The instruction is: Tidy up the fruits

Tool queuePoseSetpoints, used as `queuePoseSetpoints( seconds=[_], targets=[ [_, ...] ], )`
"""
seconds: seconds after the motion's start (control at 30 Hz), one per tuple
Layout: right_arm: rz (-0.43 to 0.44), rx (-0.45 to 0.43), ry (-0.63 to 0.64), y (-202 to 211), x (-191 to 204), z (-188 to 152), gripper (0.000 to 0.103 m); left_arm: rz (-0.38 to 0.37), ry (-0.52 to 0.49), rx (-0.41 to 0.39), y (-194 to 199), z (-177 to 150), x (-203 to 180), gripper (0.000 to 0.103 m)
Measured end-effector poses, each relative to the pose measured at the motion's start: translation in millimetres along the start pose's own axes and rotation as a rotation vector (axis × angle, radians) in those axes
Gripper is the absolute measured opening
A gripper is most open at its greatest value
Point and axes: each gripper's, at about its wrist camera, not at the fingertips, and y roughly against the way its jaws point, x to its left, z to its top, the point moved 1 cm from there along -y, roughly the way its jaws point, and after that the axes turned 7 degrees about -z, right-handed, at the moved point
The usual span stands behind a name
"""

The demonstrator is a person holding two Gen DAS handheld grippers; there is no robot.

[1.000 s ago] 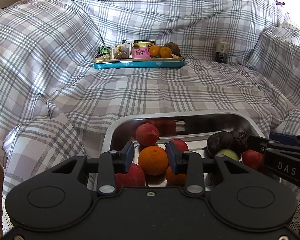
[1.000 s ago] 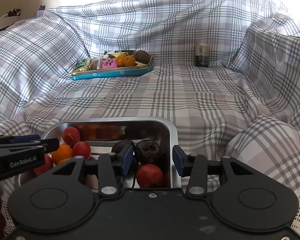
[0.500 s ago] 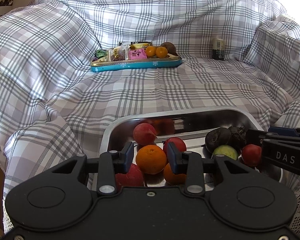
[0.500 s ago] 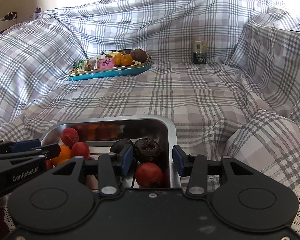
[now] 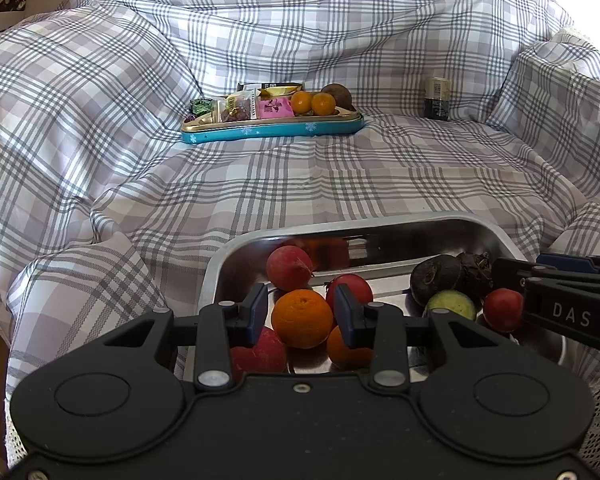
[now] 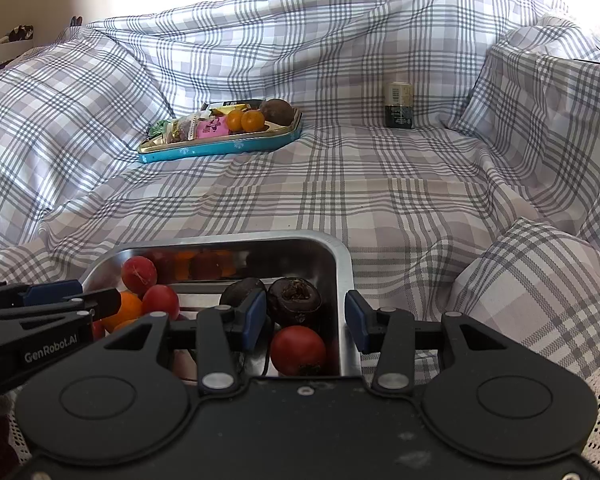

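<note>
In the steel tray (image 5: 220,264), between the pads of our left gripper (image 5: 300,312), sits the orange (image 5: 302,318), gripped on both flanks, round with no long axis, its dimpled end facing up. Our right gripper (image 6: 306,320) stands open astride the tray's right wall, holding nothing.

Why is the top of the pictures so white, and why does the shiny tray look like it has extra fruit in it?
Left wrist view: window light behind the sofa washes the top out; the metal tray wall mirrors the fruit. Right wrist view: same glare, same reflections on the tray wall.
</note>
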Motion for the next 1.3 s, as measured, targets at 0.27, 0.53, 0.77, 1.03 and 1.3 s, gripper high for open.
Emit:
queuePoseSetpoints(
  seconds=[0.27,0.53,0.77,1.03,1.3],
  targets=[
    [0.000,0.001,0.000,-0.7,0.2,-0.2,0.046,0.000,-0.001,0.000,-0.2,0.0,0.1,0.045],
    [0.000,0.000,0.000,-0.6,0.2,-0.2,0.046,-0.001,0.000,0.000,-0.5,-0.3,0.1,0.045],
    [0.000,0.000,0.000,-0.7,0.2,-0.3,0.046,0.000,0.000,0.000,-0.5,-0.3,-0.1,0.045],
    [0.000,0.000,0.000,-0.7,0.2,-0.3,0.046,0.002,0.009,0.002,-1.3,-0.8,0.7,0.045],
    [0.000,0.001,0.000,-1.1,0.7,-0.5,0.046,0.000,0.031,0.005,-1.7,0.3,3.4,0.045]
  ],
)
